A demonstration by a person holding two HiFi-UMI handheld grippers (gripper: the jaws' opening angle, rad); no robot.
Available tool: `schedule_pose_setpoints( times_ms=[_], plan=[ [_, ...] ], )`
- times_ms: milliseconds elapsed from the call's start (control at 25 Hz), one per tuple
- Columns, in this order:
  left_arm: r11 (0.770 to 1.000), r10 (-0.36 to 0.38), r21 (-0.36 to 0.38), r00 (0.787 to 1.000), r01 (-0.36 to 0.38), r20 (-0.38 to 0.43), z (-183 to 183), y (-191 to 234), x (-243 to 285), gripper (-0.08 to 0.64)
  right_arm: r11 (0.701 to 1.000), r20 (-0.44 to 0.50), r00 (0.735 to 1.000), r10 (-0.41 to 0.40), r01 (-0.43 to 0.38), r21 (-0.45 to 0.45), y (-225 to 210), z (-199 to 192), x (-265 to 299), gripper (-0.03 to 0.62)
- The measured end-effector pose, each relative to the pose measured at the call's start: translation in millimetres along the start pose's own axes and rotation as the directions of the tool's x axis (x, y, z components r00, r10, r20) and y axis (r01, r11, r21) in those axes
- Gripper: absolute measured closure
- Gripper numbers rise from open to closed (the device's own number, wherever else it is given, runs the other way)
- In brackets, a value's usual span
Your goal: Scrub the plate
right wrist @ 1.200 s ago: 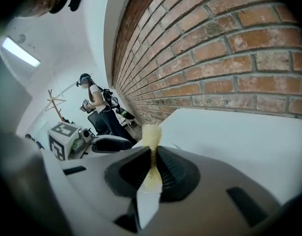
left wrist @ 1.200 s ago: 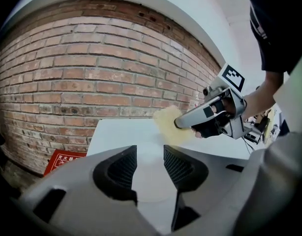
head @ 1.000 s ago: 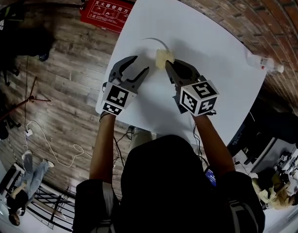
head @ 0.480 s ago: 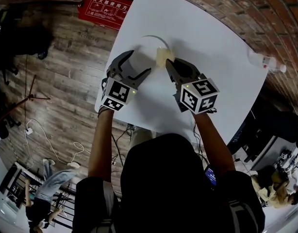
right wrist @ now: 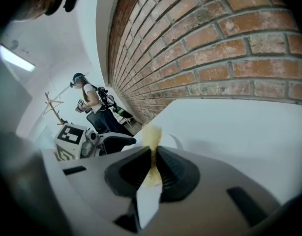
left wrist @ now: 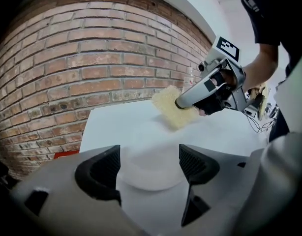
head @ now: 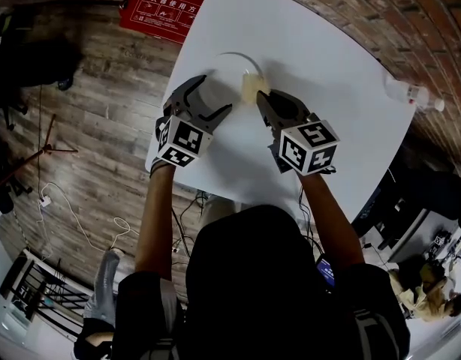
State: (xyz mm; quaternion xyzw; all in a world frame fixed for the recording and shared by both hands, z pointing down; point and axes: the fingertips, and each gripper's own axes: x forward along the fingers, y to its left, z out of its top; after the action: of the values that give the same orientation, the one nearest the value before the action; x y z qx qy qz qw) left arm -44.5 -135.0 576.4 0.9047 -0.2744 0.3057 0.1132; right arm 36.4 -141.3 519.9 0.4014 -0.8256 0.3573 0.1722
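Observation:
A white plate (head: 224,72) lies on the white table (head: 328,66) near its left edge. My left gripper (head: 214,96) hangs low over the plate's near rim. Its jaws have just been opening and stand wide. In the left gripper view the plate (left wrist: 151,178) sits between the pads, which do not press on it. My right gripper (head: 262,97) is shut on a thin yellow sponge (head: 251,87), held on edge over the plate's right side. The sponge (right wrist: 152,134) sticks up from the closed jaws, and the left gripper view shows the sponge (left wrist: 170,109) just beyond the plate.
A clear plastic bottle (head: 408,96) lies near the table's far right edge. A red board (head: 167,15) rests on the wooden floor beyond the table's left edge. A brick wall (left wrist: 92,58) runs behind the table. Another person (right wrist: 89,102) stands far off.
My left gripper has opened wider and sunk toward the plate's near rim, which now lies between its jaws. The right gripper and sponge have stayed in place.

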Motion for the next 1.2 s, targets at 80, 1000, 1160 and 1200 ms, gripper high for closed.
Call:
schedule_pose_setpoints(
  times_ms=[80,1000,1160,1200],
  plan=[
    [1.0,-0.006,0.001,1.0,0.006,-0.006,-2,-1,1,0.204,1.0,-0.005,1.0,0.0,0.0,0.002,0,-2,0,0.549],
    [1.0,-0.026,0.002,0.998,0.026,-0.051,-11,0,8,0.204,1.0,-0.038,0.999,0.015,-0.015,0.006,1,-14,1,0.549],
    [1.0,-0.027,0.005,0.999,0.027,-0.045,-11,-1,7,0.204,1.0,-0.041,0.999,0.01,-0.01,0.001,0,-14,3,0.549],
    [1.0,-0.027,0.006,0.999,0.027,-0.044,-11,-1,7,0.204,1.0,-0.04,0.999,0.007,-0.007,-0.004,-1,-13,3,0.549]
  ],
)
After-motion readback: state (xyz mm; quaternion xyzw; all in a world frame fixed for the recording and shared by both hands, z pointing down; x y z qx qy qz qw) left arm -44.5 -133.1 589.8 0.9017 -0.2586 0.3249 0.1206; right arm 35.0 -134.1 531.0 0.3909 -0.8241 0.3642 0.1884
